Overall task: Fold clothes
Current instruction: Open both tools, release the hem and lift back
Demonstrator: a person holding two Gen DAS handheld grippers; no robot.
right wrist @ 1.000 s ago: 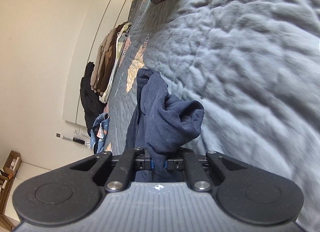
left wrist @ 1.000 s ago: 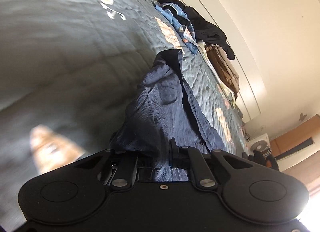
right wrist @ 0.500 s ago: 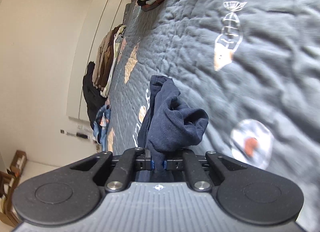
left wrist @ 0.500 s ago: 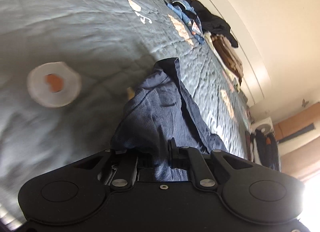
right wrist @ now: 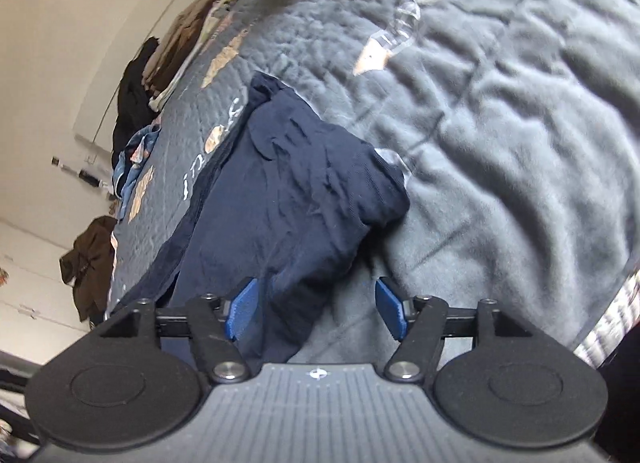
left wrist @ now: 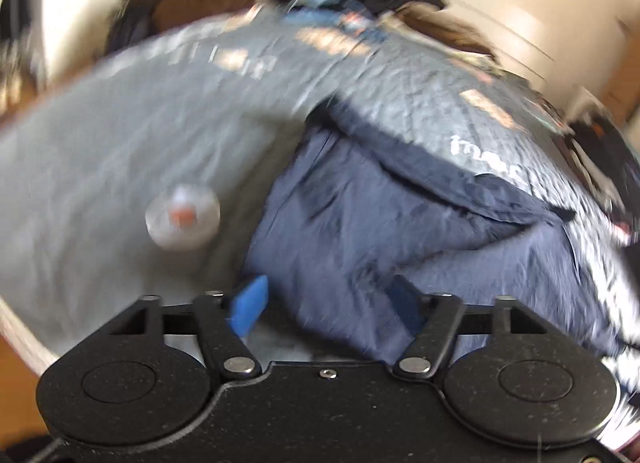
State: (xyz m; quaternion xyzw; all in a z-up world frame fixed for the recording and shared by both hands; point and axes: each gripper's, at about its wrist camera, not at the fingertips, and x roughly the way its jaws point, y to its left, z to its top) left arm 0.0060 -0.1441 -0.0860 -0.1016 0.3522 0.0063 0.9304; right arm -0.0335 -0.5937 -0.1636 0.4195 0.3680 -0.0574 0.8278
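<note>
Navy garment (right wrist: pixel 296 191) lies on the grey bed quilt (right wrist: pixel 500 135), bunched and partly doubled over, long axis running straight away from both grippers toward the far wall. My right gripper (right wrist: pixel 316 311) has its blue pads spread wide, gripping nothing; the cloth's near end sits by its left pad (right wrist: pixel 242 309), so the bulk lies forward and left of it. My left gripper (left wrist: pixel 328 303) is also spread apart, near edge of the garment (left wrist: pixel 360 223) draped between the pads, not pinched; this view is motion-blurred. Both hands are about equally near. Piles of other clothes (right wrist: pixel 172 59) line the far edge.
</note>
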